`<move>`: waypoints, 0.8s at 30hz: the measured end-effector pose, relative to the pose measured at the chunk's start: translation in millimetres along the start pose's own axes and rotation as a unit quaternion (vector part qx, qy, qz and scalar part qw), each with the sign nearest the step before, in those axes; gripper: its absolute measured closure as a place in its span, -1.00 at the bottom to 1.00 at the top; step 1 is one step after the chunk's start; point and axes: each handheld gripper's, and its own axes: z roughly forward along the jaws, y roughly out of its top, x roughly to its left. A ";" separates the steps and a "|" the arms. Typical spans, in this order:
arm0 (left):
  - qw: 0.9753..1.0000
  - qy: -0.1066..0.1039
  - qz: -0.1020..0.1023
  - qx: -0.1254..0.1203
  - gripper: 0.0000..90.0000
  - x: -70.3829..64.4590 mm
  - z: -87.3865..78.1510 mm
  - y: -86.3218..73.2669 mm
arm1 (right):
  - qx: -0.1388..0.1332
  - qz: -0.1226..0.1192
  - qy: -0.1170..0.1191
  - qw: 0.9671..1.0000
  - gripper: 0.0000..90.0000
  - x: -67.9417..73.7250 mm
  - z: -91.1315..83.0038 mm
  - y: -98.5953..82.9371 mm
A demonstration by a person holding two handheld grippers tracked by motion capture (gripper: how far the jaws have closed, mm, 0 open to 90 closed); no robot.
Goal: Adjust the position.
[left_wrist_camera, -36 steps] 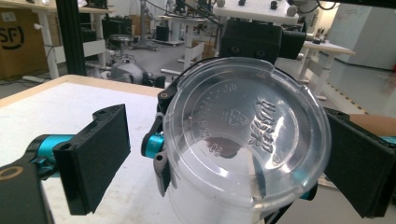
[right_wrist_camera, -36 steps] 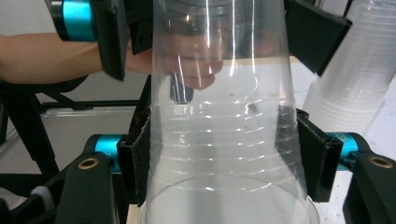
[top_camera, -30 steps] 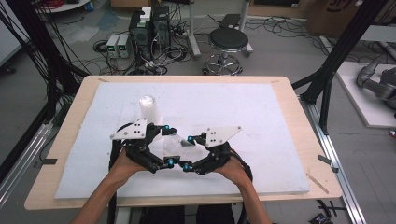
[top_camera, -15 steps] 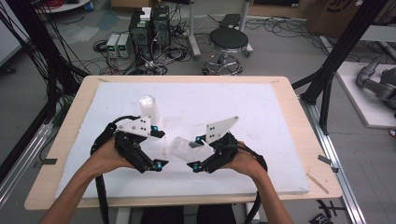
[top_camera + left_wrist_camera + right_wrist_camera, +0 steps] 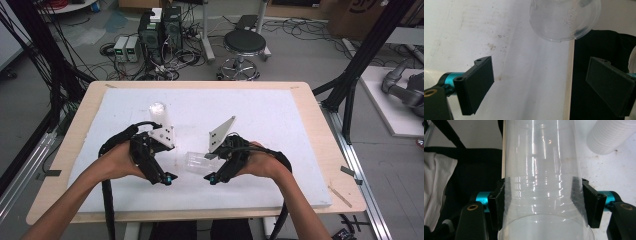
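High view: a person's two hands each hold a two-jaw gripper over a white foam board (image 5: 280,115) that covers a wooden table (image 5: 320,107). The right gripper (image 5: 210,178) clasps a clear plastic cup (image 5: 197,162), which lies on its side between the two grippers, over the near middle of the board. The left gripper (image 5: 167,178) sits just left of the cup, apart from it. A second clear cup (image 5: 159,112) stands on the board beyond the left gripper.

Right gripper view: the jaws of the right gripper (image 5: 544,202) press both sides of the clear plastic cup (image 5: 542,170), near its ribbed rim. A white ribbed tube (image 5: 610,136) crosses the upper right corner.

Left gripper view: the jaws of the left gripper (image 5: 539,85) stand wide apart with nothing between them. The clear plastic cup (image 5: 564,18) shows ahead of them at the top, beyond the jaw tips and not touching them.
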 end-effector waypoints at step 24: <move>0.999 -0.036 0.035 -0.020 -0.52 -6.1 17.4 26.8 | 0.023 -0.007 0.000 1.000 -0.26 -0.5 6.5 7.0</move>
